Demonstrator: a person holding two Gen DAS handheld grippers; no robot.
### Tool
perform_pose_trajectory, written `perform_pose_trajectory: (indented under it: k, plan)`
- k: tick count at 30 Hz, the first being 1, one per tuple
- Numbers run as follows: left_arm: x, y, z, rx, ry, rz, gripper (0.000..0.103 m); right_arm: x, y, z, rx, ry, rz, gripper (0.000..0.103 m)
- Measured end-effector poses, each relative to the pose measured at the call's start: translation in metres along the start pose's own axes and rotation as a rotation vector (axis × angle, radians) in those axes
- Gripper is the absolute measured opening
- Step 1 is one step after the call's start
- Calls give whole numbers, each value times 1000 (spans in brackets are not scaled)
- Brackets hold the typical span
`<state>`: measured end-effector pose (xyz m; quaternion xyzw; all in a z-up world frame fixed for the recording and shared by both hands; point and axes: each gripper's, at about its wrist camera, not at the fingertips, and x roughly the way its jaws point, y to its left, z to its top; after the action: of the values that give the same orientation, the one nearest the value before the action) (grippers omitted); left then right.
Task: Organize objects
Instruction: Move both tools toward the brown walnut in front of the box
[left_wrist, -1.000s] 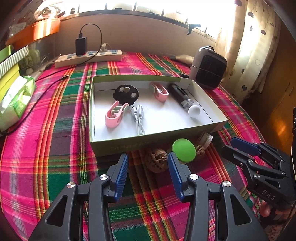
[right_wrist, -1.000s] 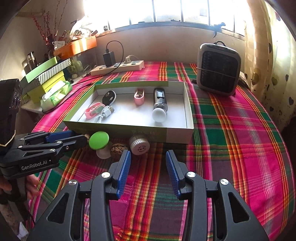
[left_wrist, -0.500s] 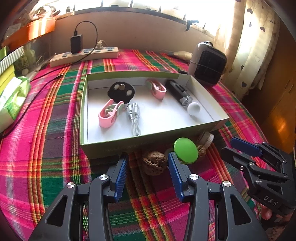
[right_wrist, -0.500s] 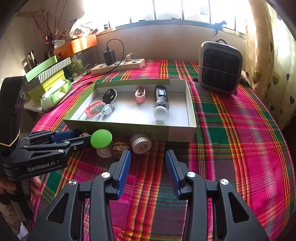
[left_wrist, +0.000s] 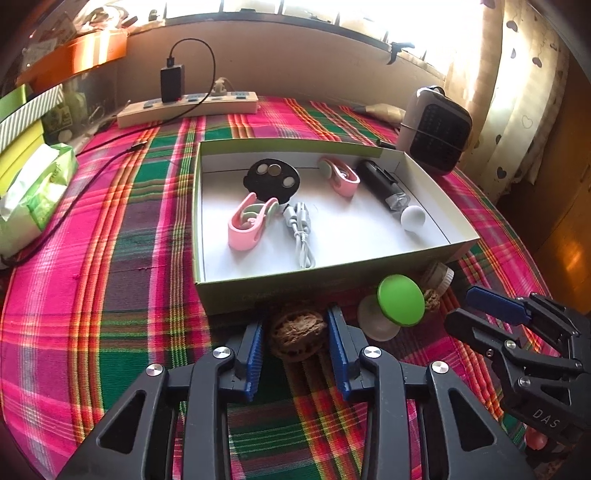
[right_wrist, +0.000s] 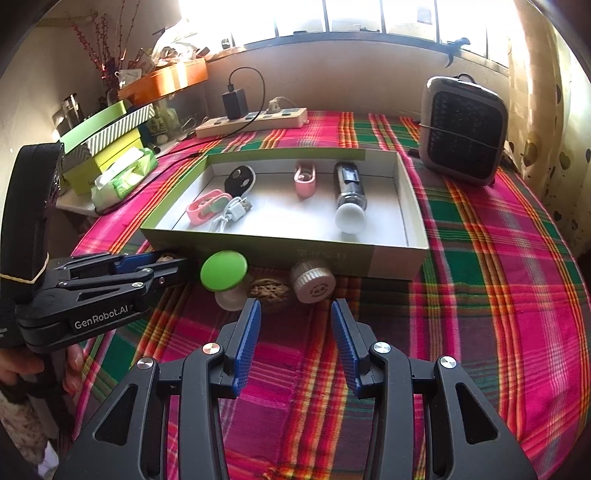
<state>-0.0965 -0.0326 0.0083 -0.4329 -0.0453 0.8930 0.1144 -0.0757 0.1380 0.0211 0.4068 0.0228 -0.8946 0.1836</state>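
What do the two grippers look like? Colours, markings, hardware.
Both are matte black plastic frames with triangular cut-outs and silver rivets, and ribbed blue pads line the jaws. The left gripper carries white "GenRobot.AI" lettering on its side and a yellow rubber band around its black handle. The right gripper shows "DAS" on its side. No cables or sleeves are visible.
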Motion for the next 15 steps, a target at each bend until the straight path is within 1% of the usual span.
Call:
perform_pose_trajectory:
  k: [6, 15]
  plan:
    - [-2, 6, -2, -10, -4, -8, 30, 7, 7, 1, 13, 7, 15, 41]
    - [-3, 10, -4, -2, -13, -22, 30, 17, 10, 3, 44, 11, -4, 41]
